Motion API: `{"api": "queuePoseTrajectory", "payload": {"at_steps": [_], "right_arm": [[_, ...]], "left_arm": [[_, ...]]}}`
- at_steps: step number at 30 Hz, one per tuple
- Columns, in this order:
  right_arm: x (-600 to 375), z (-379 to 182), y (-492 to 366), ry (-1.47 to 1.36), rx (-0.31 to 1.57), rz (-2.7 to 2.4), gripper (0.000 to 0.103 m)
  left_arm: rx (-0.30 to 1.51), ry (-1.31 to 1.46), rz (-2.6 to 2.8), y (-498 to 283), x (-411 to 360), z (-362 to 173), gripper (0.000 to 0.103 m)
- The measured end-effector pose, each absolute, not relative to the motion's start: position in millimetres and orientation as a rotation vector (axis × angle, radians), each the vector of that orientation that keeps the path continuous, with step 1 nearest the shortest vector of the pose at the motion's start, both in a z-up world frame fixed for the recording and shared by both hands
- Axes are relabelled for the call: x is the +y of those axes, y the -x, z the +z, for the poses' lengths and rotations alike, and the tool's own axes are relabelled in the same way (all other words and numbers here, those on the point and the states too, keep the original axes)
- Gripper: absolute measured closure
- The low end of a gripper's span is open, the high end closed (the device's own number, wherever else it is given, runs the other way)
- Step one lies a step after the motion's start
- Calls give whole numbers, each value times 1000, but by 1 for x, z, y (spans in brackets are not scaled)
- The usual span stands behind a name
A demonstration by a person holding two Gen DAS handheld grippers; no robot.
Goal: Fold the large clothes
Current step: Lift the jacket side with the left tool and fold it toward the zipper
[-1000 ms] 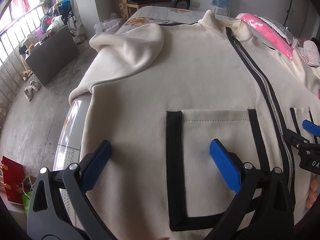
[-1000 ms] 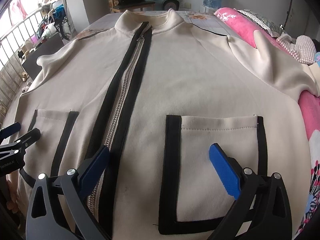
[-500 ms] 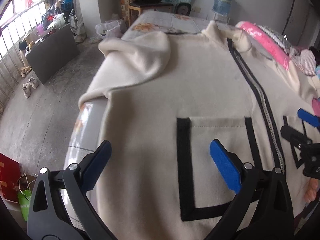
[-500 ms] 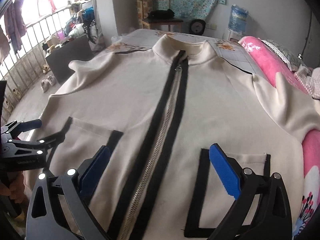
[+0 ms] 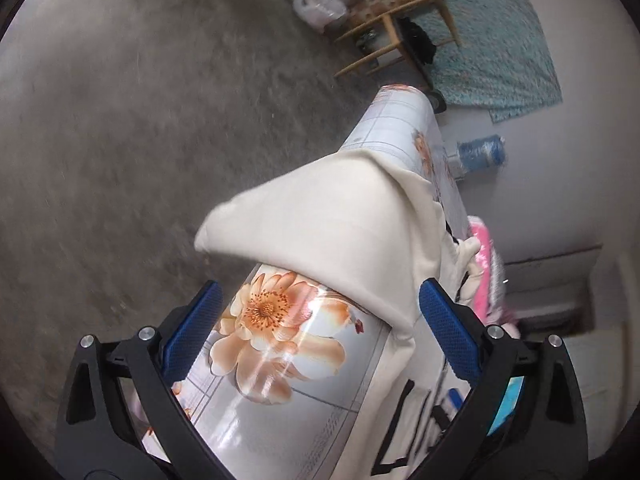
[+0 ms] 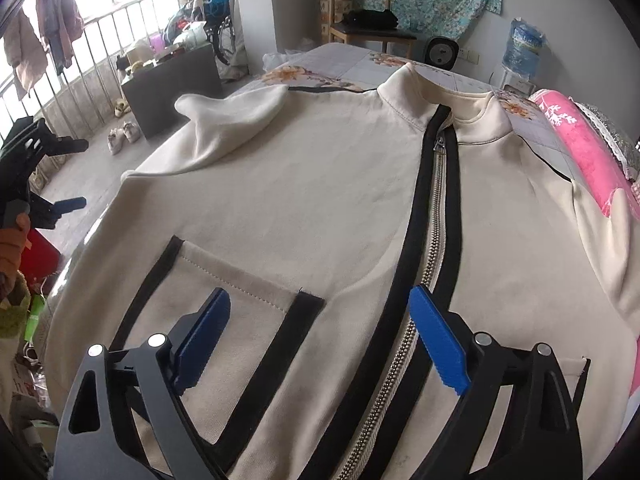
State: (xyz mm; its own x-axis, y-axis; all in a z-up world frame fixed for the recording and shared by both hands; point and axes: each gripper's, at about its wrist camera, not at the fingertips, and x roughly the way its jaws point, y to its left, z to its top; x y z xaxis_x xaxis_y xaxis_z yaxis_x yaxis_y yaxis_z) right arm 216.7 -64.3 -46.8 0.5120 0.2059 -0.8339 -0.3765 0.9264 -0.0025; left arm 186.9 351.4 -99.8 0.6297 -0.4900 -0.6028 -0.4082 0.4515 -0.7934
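Hovering spread and empty, the left gripper (image 5: 320, 332) frames the jacket (image 6: 320, 200) edge while the right gripper (image 6: 320, 332), jaws narrowing from wide, grips nothing at six o'clock.

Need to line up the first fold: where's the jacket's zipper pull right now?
In the right wrist view the zipper pull sits at the top of the zipper, just below the collar at the far end of the jacket, right of the folded-in sleeve.

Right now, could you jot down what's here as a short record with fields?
garment: cream jacket, spread front up, zip closed
surface: table with floral cover
sleeve: one sleeve folded over near the table edge
left gripper: fingers open, at the table's side edge, nothing gripped
right gripper: fingers closing above the pocket, nothing gripped
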Motion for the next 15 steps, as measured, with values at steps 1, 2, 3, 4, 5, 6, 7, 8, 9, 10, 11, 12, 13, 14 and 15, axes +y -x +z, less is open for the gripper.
{"api": "queuePoseTrajectory", "payload": {"at_steps": [1, 2, 3, 4, 5, 6, 7, 8, 9, 10, 11, 12, 13, 14, 15], "right_arm": [[-62, -49, -217, 203, 978, 349, 14], [-60, -51, -218, 217, 986, 343, 14], [-58, -53, -218, 227, 993, 337, 14], [-56, -55, -219, 239, 1001, 330, 14], [-53, -57, -219, 251, 1007, 325, 14], [-50, -59, -220, 265, 1016, 316, 14], [-48, -61, -221, 276, 1022, 310, 14], [-45, -61, -221, 283, 1025, 307, 14], [-43, -61, -222, 288, 1024, 305, 14], [-40, -60, -222, 297, 1024, 302, 14], [-37, -59, -223, 310, 1020, 297, 14], [-35, -59, -224, 321, 1017, 292, 14], [-33, -58, -224, 332, 1014, 288, 14], [-31, -58, -225, 339, 1011, 287, 14], [-29, -57, -225, 344, 1010, 287, 14]], "left_arm": [[955, 1234, -83, -188, 357, -118, 8], [970, 1345, -118, -189, 362, -141, 8], [982, 1444, -162, -191, 363, -162, 8], [993, 1529, -204, -194, 361, -180, 8], [1008, 1609, -240, -198, 359, -198, 8], [1024, 1671, -256, -201, 358, -215, 8], [1028, 1708, -260, -204, 358, -227, 8], [1030, 1737, -271, -208, 355, -237, 8], [1033, 1768, -282, -212, 352, -246, 8], [1039, 1800, -293, -217, 349, -256, 8], [1046, 1825, -302, -222, 348, -265, 8], [1070, 1837, -302, -228, 344, -274, 8], [1089, 1843, -308, -239, 343, -276, 8], [1093, 1853, -318, -250, 343, -278, 8], [1092, 1856, -322, -256, 342, -282, 8]]}}
